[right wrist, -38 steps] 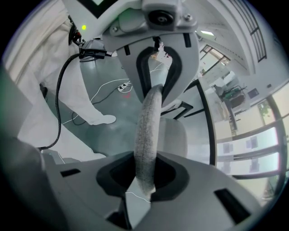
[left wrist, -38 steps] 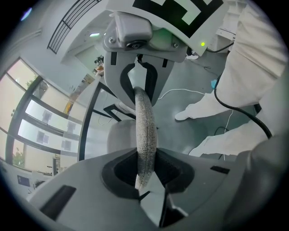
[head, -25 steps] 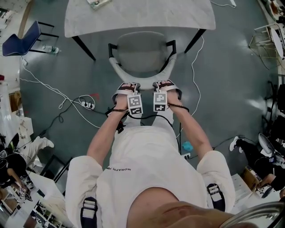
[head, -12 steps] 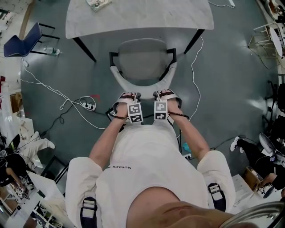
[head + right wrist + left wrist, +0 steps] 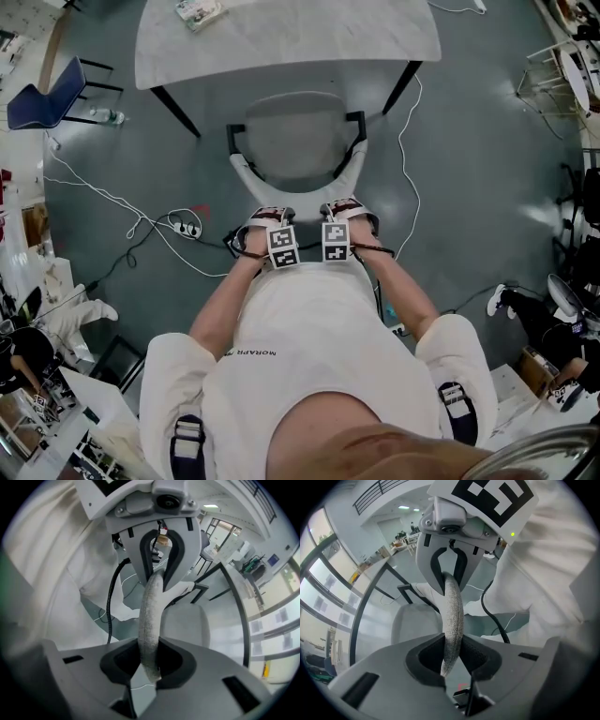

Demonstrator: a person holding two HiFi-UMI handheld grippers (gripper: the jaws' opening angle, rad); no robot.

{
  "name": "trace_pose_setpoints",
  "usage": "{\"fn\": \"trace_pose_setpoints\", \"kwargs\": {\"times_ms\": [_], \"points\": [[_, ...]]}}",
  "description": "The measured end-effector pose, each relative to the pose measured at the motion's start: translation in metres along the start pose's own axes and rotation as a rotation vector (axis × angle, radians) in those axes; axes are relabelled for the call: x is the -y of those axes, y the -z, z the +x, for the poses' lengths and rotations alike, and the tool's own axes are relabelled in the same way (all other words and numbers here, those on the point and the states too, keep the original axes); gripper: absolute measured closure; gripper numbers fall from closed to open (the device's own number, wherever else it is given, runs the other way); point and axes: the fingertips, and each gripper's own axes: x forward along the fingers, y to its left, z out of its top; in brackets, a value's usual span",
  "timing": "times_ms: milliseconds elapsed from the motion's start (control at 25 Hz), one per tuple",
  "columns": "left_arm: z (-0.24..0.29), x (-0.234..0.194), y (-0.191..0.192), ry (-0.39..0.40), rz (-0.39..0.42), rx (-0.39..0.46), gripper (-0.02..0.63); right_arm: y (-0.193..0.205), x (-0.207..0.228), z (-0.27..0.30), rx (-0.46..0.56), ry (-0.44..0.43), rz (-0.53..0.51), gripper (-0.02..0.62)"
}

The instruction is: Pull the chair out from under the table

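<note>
Lab-like workroom: loose cables [image 5: 103,194] and power strip [image 5: 185,223] across the floor [image 5: 487,159].

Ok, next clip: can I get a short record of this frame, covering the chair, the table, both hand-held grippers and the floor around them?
chair: grey seat, fully visible in front of the table edge in the head view
backrest: curved, pale fabric, on the person's side
left hand-held gripper: shut on backrest, left of its middle
right hand-held gripper: shut on backrest, right of its middle
table: white top, dark legs
floor: power strip and cables left of the chair
</note>
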Motion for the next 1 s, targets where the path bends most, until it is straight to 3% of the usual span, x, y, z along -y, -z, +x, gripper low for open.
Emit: {"fn": "trace_pose_setpoints", "kwargs": {"times_ms": [280,600,1000], "points": [[-0.003,0.026,-0.003,0.101,0.024,0.007,0.524,-0.003,-0.026,-0.002,-0.01,-0.096,0.004,0.511],[-0.004,0.047,-0.007,0.176,-0.011,0.019,0.523,-0.006,-0.049,-0.007,0.01,-0.197,0.015,0.505],[-0.008,0.077,-0.017,0.353,-0.009,0.034,0.523,-0.004,-0.08,-0.014,0.022,-0.339,0.027,0.492]]}}
